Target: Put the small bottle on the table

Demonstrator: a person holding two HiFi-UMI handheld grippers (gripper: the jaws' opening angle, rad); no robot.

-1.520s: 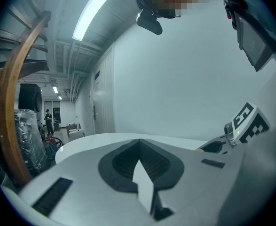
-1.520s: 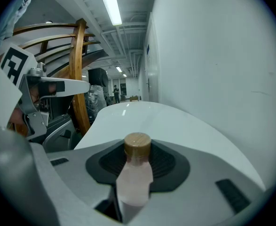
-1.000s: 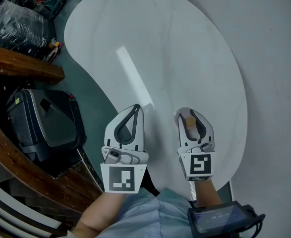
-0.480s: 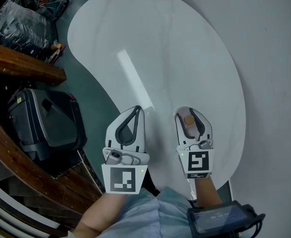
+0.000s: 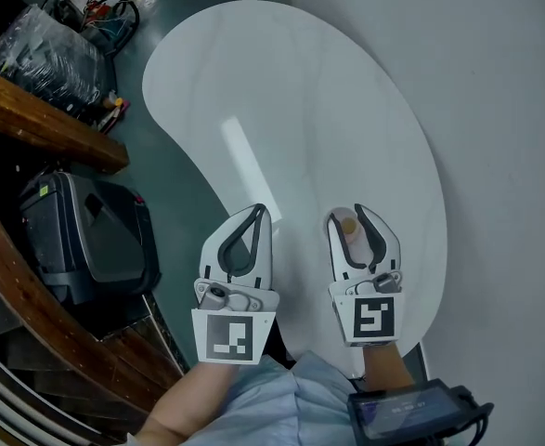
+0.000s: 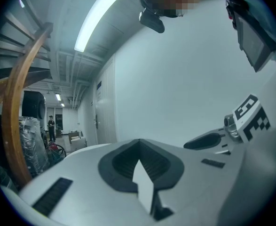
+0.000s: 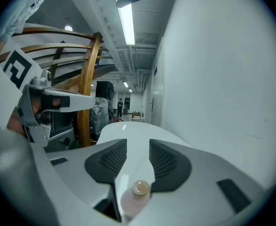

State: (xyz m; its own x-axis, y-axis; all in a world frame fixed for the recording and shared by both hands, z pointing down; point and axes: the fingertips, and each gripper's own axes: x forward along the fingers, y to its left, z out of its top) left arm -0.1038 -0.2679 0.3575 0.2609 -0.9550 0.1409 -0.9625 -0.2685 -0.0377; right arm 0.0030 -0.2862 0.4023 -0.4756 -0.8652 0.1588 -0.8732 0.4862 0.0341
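Note:
A small clear bottle with a tan cap stands upright on the white kidney-shaped table, near its front edge. My right gripper straddles the bottle and its jaws are opening; the pads stand apart from the bottle. In the right gripper view the bottle sits deep between the dark pads, and the right gripper shows table through its gap. My left gripper hovers to the left of it, tips together, holding nothing. In the left gripper view the left gripper is shut.
Left of the table run a curved wooden railing and a black case on the floor, with a plastic-wrapped bundle and cables behind. A white wall rises right of the table. A device is strapped to the right forearm.
The right gripper's jaws have spread wider around the bottle, which stays upright on the table. Both grippers sit slightly lower in the head view. The left gripper stays shut.

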